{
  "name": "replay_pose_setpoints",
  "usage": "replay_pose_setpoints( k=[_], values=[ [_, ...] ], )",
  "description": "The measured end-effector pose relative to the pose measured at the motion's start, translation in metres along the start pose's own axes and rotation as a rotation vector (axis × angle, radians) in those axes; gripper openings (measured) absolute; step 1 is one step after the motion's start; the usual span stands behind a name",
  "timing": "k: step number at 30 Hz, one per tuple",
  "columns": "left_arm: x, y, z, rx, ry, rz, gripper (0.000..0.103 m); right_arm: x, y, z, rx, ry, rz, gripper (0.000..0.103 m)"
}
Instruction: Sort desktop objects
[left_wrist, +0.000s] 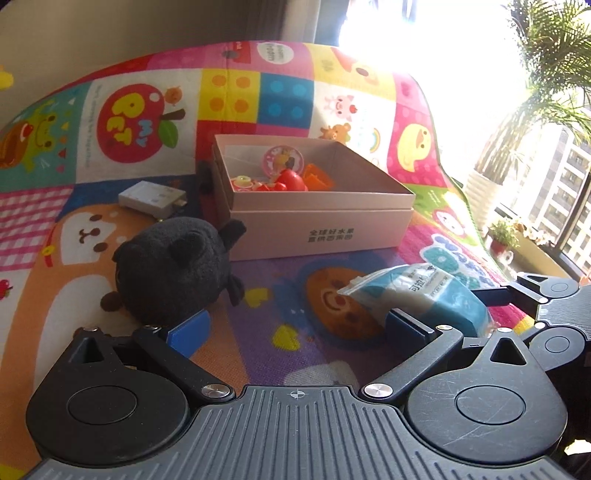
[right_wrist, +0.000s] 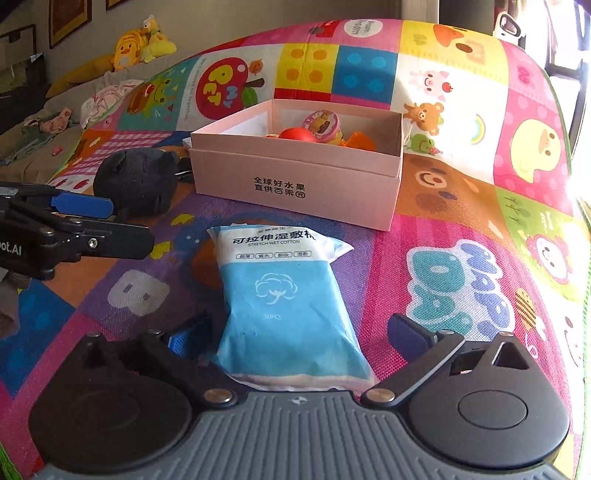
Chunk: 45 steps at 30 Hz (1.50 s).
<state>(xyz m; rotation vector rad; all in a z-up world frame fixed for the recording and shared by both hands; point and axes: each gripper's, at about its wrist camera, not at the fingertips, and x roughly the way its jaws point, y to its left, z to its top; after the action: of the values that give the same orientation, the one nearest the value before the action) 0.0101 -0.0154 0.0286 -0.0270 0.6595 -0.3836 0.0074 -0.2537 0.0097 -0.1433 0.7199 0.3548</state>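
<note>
A pink cardboard box (left_wrist: 321, 221) (right_wrist: 295, 184) stands on the colourful play mat and holds several small toys (left_wrist: 284, 177). A black plush toy (left_wrist: 173, 266) (right_wrist: 136, 181) lies left of the box. A blue and white pack of wet cotton pads (right_wrist: 288, 295) (left_wrist: 417, 291) lies in front of the box. My left gripper (left_wrist: 295, 328) is open, its left finger touching the plush. My right gripper (right_wrist: 295, 336) is open, with the pack's near end between its fingers. The left gripper also shows at the left of the right wrist view (right_wrist: 81, 221).
A small white box (left_wrist: 151, 197) lies on the mat left of the pink box. The play mat (left_wrist: 92, 240) ends at the right near a bright window with potted plants (left_wrist: 502, 236). Yellow plush toys (right_wrist: 144, 44) and clothes lie far left.
</note>
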Motion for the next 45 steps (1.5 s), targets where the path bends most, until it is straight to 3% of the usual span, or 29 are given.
replay_pose_setpoints(
  k=[4, 9, 14, 17, 21, 27, 32, 39, 43, 45],
  values=[
    [-0.021, 0.009, 0.016, 0.024, -0.113, 0.017, 0.103, -0.001, 0.005, 0.000, -0.025, -0.005, -0.010, 0.103],
    [-0.024, 0.049, 0.066, 0.025, -0.171, 0.164, 0.103, 0.001, 0.005, 0.000, -0.020, 0.006, -0.013, 0.103],
    [0.047, 0.103, 0.101, 0.091, 0.005, 0.194, 0.103, 0.002, 0.005, 0.000, -0.017, 0.011, -0.018, 0.103],
    [0.091, 0.121, 0.107, 0.146, 0.067, 0.197, 0.103, 0.003, 0.004, 0.000, -0.011, 0.017, -0.019, 0.103],
    [0.130, 0.127, 0.110, 0.236, 0.123, 0.172, 0.103, 0.003, 0.003, 0.001, -0.003, 0.021, -0.016, 0.103],
    [0.157, 0.131, 0.110, 0.195, 0.141, 0.151, 0.103, 0.005, 0.002, 0.002, 0.016, 0.028, -0.005, 0.103],
    [0.154, 0.137, 0.109, 0.102, 0.148, 0.153, 0.098, 0.005, 0.001, 0.002, 0.017, 0.027, -0.003, 0.103],
    [0.131, 0.130, 0.103, 0.119, 0.147, 0.239, 0.098, 0.006, 0.000, 0.001, 0.019, 0.027, -0.002, 0.103],
    [0.085, 0.129, 0.105, 0.091, 0.044, 0.303, 0.098, 0.006, 0.001, 0.002, 0.019, 0.027, -0.001, 0.103],
    [0.050, 0.122, 0.110, 0.051, -0.038, 0.286, 0.098, 0.006, 0.001, 0.002, 0.020, 0.028, 0.000, 0.103]
  ],
)
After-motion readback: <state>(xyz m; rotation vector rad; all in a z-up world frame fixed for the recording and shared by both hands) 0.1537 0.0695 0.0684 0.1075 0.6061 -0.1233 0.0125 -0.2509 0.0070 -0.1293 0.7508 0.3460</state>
